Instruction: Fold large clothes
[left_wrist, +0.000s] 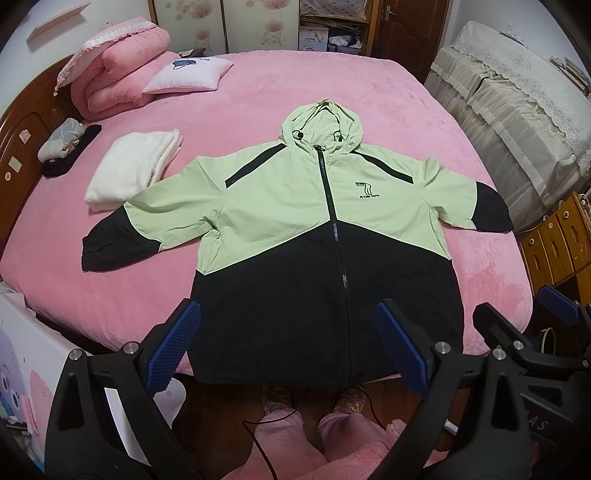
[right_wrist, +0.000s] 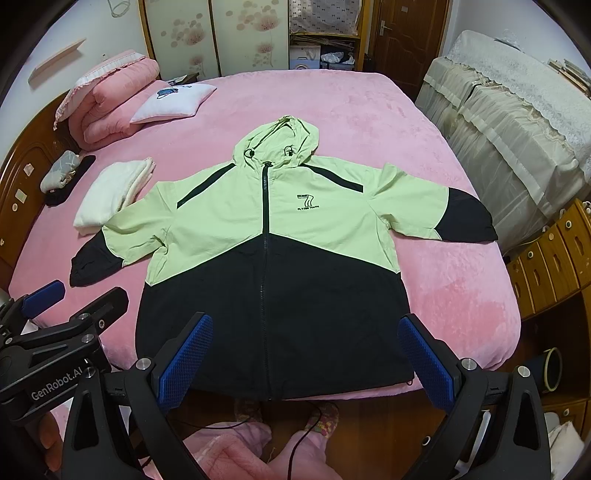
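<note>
One hooded jacket (left_wrist: 295, 229), pale green above and black below, lies face up and zipped on the pink bed (left_wrist: 369, 96), both sleeves spread, hem at the near edge. Chest print reads "7 FLYING YOUTH". Two tongs, left (left_wrist: 288, 347) and right (right_wrist: 304, 356), hover spread apart, empty; "GenRobot.AI" is marked on the left one.

A pink bed (left_wrist: 258, 81) fills the frame. A green-and-black hooded jacket (left_wrist: 314, 221) lies spread at centre, a folded white towel (left_wrist: 133, 170) at left, a pillow (left_wrist: 188, 74) and folded pink quilt (left_wrist: 118, 70) upper left.
</note>
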